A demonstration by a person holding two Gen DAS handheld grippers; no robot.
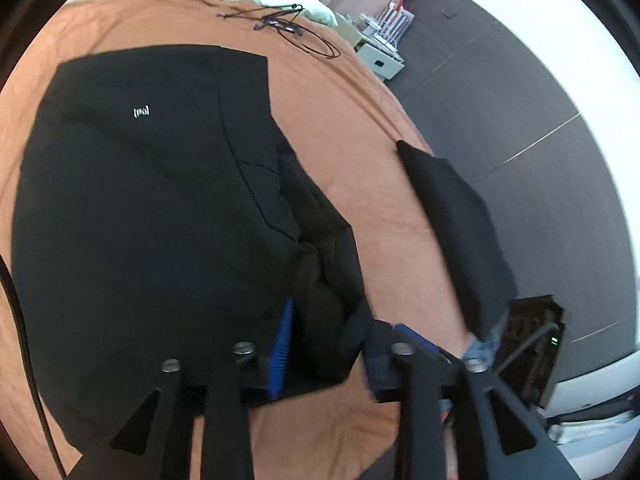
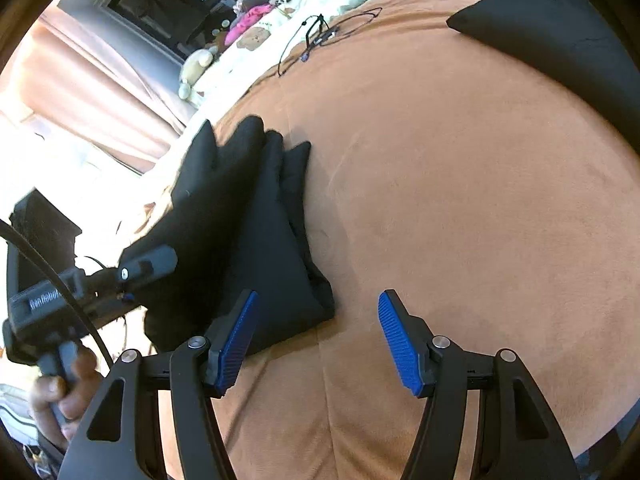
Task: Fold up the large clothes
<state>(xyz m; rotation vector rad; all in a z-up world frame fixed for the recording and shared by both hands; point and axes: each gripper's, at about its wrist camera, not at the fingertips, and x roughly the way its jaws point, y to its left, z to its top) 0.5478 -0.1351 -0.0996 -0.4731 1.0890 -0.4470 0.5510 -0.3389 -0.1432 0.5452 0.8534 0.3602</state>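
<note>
Left wrist view: A black garment (image 1: pixel 140 208) is seen spread on the brown bedspread (image 1: pixel 352 128), its small white logo (image 1: pixel 141 112) facing up. A bunched fold of the same cloth (image 1: pixel 324 280) is gathered between the fingers of the left gripper (image 1: pixel 324 344); one blue pad (image 1: pixel 280 344) is visible against the fabric, the other is hidden by it. The jaws appear part closed on the bunch, though a firm pinch cannot be confirmed. A second dark piece (image 1: pixel 452 216) lies near the bed's edge. Cables (image 1: pixel 296 28) lie well apart, at the far end.

Right wrist view: The right gripper (image 2: pixel 320 340) is held wide open over bare bedspread (image 2: pixel 460 200) and nothing is held in it. A rumpled black mass of cloth (image 2: pixel 248 216) lies just beside its left pad (image 2: pixel 236 344). The left gripper's body (image 2: pixel 92 280) and the hand holding it (image 2: pixel 64 384) are seen at the cloth's other side.

Risks, as judged: a thick, uneven bunch may slip from the left jaws if lifted, and the fold would collapse. With the right gripper unengaged, the cloth may be dragged rather than folded, creasing the flat portion. Several layers may be caught at once in a grab at the rumpled mass, producing a crooked fold.
</note>
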